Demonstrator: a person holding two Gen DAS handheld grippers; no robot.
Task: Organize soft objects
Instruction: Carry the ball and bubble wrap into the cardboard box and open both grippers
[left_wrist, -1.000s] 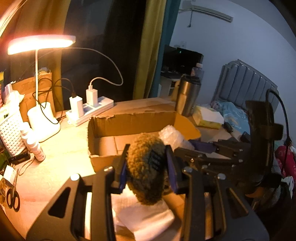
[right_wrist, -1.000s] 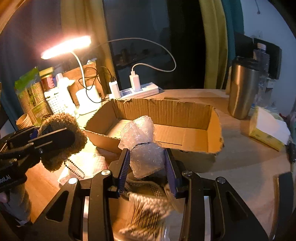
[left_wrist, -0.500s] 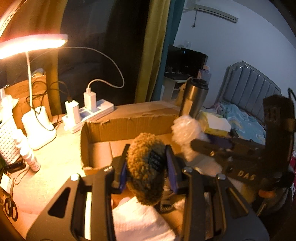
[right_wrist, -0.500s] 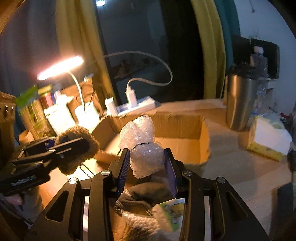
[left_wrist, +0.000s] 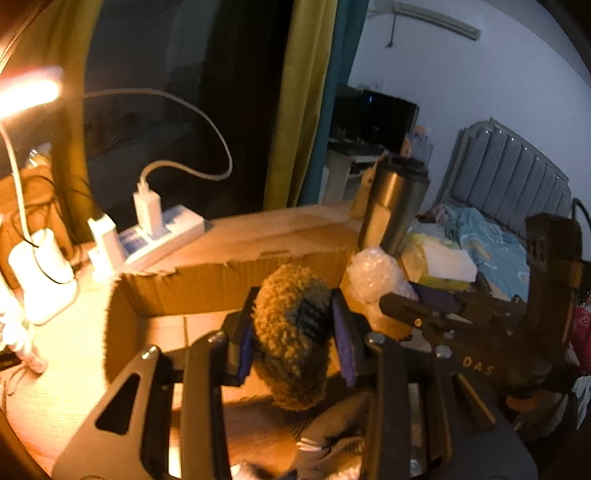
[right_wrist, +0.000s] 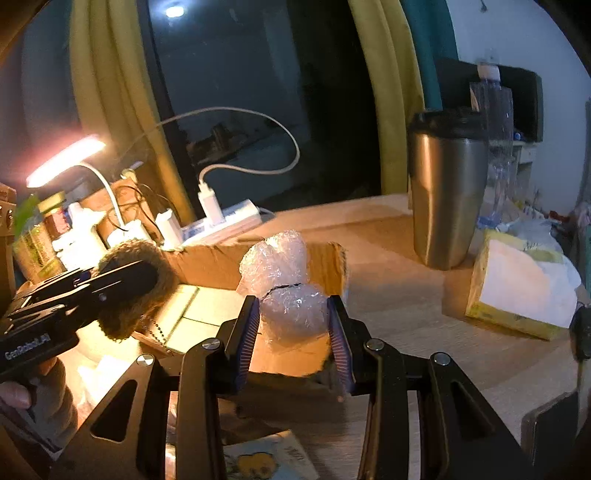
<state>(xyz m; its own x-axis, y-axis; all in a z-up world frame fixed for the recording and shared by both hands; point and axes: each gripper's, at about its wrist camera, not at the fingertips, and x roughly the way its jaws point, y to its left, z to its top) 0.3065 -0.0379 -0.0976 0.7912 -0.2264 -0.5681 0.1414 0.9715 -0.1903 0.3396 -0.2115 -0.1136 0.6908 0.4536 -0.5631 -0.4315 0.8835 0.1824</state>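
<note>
Left gripper (left_wrist: 293, 338) apparently around fuzzy pouch (left_wrist: 290, 332).

This is a lived-in bedroom at night. A bed with a grey padded headboard (left_wrist: 511, 173) and a light blue patterned blanket (left_wrist: 484, 243) stands beside a light wooden desk (right_wrist: 424, 314). Mustard-yellow curtains (left_wrist: 299, 103) frame a dark window. The desk holds a lit white desk lamp (right_wrist: 66, 162), a white power strip with chargers (right_wrist: 221, 221) and a steel travel tumbler (right_wrist: 447, 188).
</note>
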